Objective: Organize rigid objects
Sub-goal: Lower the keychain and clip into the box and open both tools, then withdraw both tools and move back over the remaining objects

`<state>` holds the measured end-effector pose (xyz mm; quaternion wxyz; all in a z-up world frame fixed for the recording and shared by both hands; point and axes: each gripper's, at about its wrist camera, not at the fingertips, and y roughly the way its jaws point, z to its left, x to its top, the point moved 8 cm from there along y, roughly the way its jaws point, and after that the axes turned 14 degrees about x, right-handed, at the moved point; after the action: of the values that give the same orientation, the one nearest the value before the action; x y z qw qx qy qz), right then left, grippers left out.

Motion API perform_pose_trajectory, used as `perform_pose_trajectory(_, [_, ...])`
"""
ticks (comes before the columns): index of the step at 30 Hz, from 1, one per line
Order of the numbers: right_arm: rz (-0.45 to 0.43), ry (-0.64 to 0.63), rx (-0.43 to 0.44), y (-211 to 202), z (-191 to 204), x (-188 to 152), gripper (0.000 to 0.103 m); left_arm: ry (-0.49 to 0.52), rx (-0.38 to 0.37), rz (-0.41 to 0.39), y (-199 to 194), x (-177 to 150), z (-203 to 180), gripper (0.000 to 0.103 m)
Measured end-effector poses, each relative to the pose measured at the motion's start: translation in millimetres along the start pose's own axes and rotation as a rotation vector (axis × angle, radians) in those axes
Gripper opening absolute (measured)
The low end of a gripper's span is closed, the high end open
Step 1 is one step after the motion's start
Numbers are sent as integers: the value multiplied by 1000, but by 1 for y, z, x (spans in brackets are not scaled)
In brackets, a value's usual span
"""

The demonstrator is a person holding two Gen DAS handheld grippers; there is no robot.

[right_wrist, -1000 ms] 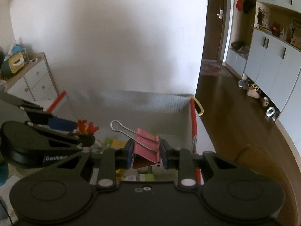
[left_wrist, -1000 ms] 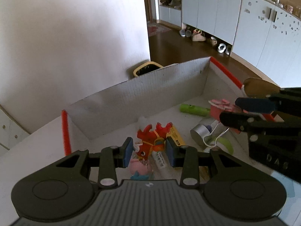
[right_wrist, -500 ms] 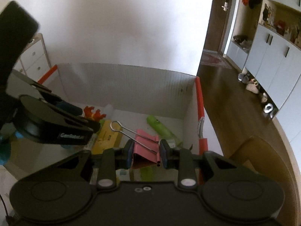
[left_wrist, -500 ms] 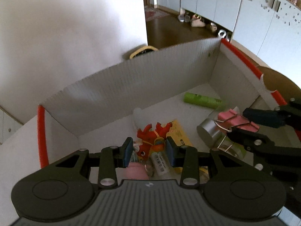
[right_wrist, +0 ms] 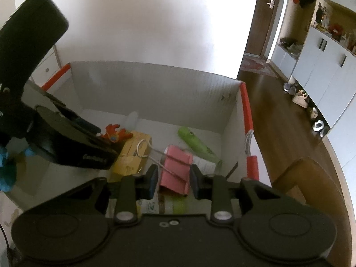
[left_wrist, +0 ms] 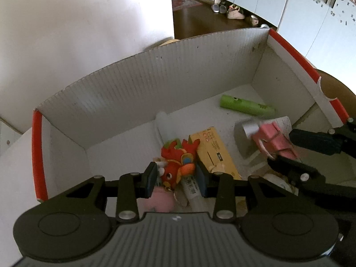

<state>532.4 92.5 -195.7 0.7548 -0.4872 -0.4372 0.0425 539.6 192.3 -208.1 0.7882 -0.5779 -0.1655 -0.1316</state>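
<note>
In the left wrist view, the left gripper (left_wrist: 176, 179) sits low centre, its blue pads clamped on a red fish toy (left_wrist: 179, 161) over the white box (left_wrist: 155, 75). In the right wrist view, the right gripper (right_wrist: 172, 181) has just been opening: its pads stand slightly apart from the pink binder clip (right_wrist: 176, 171) between them, a thin gap showing on each side. A yellow carton (right_wrist: 133, 153) and a green tube (right_wrist: 197, 144) lie inside the box, upper centre.

A home hallway: shoes (right_wrist: 300, 95) under white cabinets (right_wrist: 322, 64), wooden floor (right_wrist: 273, 111), entry door (right_wrist: 265, 17).
</note>
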Motion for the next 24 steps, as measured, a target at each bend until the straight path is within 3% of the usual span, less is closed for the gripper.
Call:
perform_pose_trajectory(3, [14,4,9,0,2,-2,36,-5,2,-3,-2,0,1,40])
perform_pose_trajectory(6, [11,4,21,-4,4,-3,43,6,23,-25,-5,0,2,61])
perform_pose_trajectory(8, [3,1,15,-8,5,-3,49,2,17,-38,-10,0,4,61])
perform_pose_trajectory(24, [-66,27,10,-64,15,0,63,-35,-3,-131,-69,-4,17,61])
